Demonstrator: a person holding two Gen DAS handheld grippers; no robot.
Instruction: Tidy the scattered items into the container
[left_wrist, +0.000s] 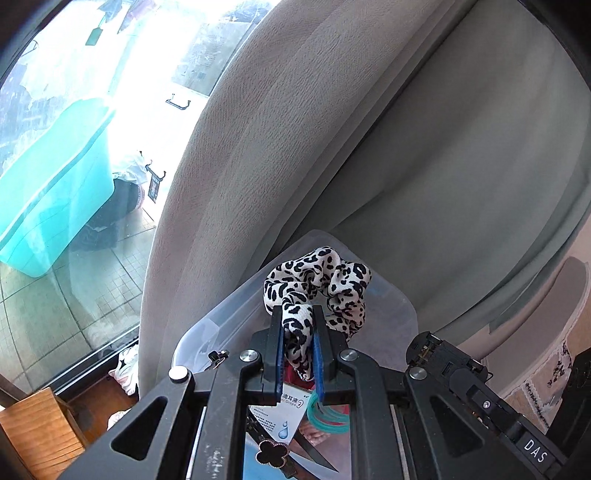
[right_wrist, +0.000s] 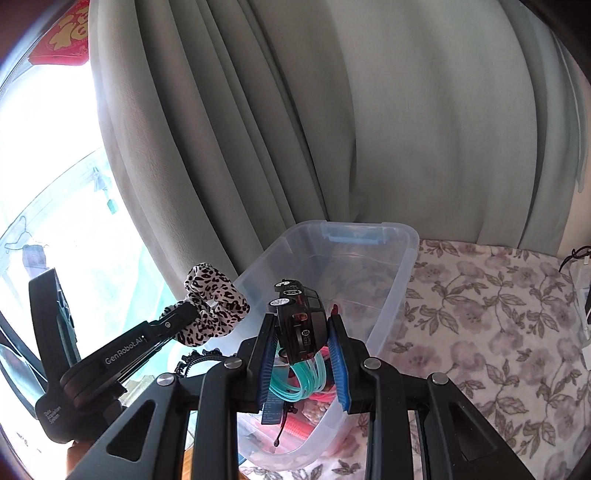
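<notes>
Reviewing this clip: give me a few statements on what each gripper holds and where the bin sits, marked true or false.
1. The left gripper is shut on a leopard-print scrunchie. True.
2. The right gripper is empty. False: it is shut on a dark toy car.
3. The clear bin already has items in it. True: teal rings and other small things lie inside.
4. The bin stands on a bare wooden floor. False: it rests on a floral cloth.
5. The scrunchie lies at the bottom of the bin. False: it is held up near the bin's rim.
</notes>
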